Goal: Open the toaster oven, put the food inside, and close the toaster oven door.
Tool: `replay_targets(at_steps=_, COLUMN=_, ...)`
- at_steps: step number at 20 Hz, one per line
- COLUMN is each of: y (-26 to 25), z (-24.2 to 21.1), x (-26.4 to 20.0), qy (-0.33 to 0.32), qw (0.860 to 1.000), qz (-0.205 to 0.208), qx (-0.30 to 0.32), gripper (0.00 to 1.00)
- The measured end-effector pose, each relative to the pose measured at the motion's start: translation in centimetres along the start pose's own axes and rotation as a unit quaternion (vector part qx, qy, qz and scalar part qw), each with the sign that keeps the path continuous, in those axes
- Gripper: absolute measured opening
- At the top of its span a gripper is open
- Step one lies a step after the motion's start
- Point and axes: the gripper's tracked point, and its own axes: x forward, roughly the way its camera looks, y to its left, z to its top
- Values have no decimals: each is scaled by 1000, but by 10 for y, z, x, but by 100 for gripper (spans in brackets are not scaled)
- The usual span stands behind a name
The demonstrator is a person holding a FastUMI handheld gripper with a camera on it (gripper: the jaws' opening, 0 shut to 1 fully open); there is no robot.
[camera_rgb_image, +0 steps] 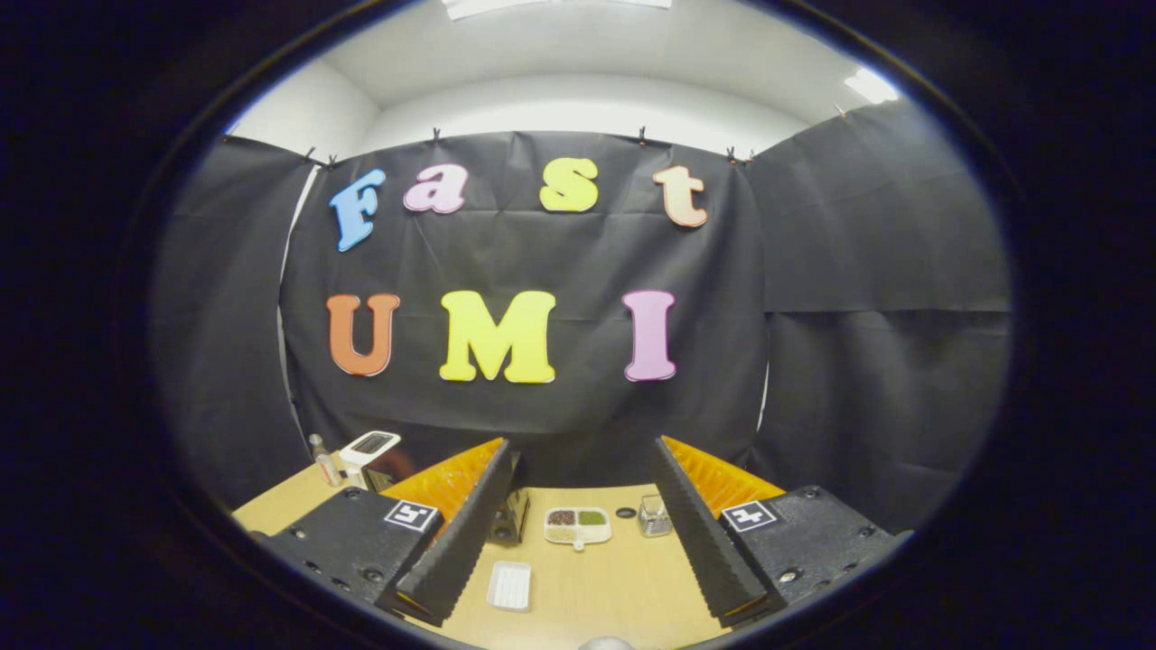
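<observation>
I hold the gripper high above the table, its fingers spread wide apart with nothing between them. Looking down past them, I see a small white tray lying flat on the table between the fingers, nearest to me. Beyond it sits a divided dish with dark, green and pale fillings, which I take to be the food. Just right of the dish stands a small clear container, with a little dark disc between them. A dark boxy thing shows just behind the left finger; it may be the toaster oven, but most of it is hidden and I cannot tell whether its door is open or closed.

The dish looks light, stiff and shallow, so I judge that loose fillings could spill if it tilts. I would take it by a short edge of the rim and keep it level. Far left stand a small bottle and a white device.
</observation>
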Motion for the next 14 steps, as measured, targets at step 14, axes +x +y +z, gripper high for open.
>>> replay_targets(at_steps=14, y=3, z=-2, x=-2, qy=-3, qw=1000, qz=16, qx=-6, gripper=99)
